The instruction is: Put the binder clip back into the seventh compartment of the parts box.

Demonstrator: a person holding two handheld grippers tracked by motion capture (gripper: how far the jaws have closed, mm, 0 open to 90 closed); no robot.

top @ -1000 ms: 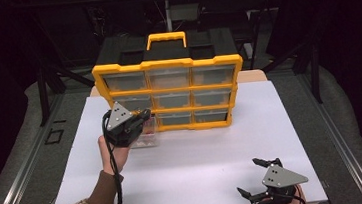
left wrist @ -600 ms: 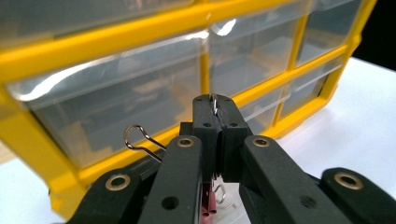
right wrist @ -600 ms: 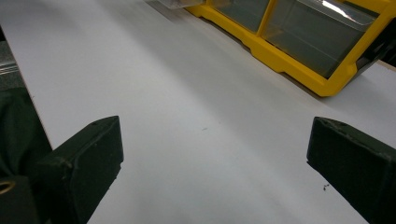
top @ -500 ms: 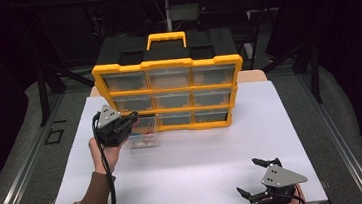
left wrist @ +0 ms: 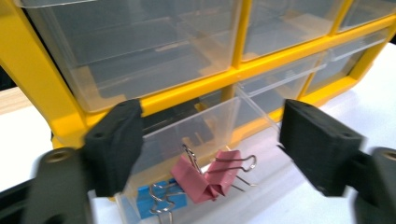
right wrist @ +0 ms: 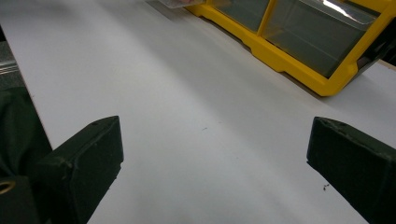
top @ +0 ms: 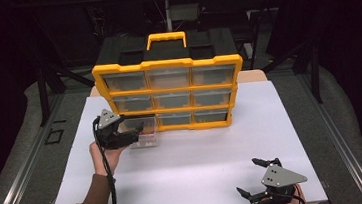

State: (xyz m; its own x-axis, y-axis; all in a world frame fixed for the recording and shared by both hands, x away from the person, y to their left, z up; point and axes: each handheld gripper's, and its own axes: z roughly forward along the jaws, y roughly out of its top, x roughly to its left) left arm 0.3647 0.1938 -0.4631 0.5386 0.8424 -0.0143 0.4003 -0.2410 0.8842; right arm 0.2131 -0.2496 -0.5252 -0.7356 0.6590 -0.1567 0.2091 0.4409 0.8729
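At left, the left gripper (top: 139,132) has just spread its jaws wide around a clear drawer (top: 144,135) of binder clips (left wrist: 205,176) — resting on the table (top: 200,165) before the yellow organizer (top: 171,95). A careless nudge could tip it. At right, the right gripper (top: 254,178) idles, jaws wide.

high view: fixed, above person's side, looks fwd + down; takes in whole white table (top: 185,172), far off.
left gripper view: rides on left gripper (left wrist: 210,149), aims along its jaws; v. close to clear drawer (left wrist: 196,135) pulled from yellow organizer (left wrist: 42,88).
right gripper view: on right gripper (right wrist: 215,158), low over tabletop, faces organizer's bottom corner, farther off.
shared: organizer + table in all three; drawer in high & left views.
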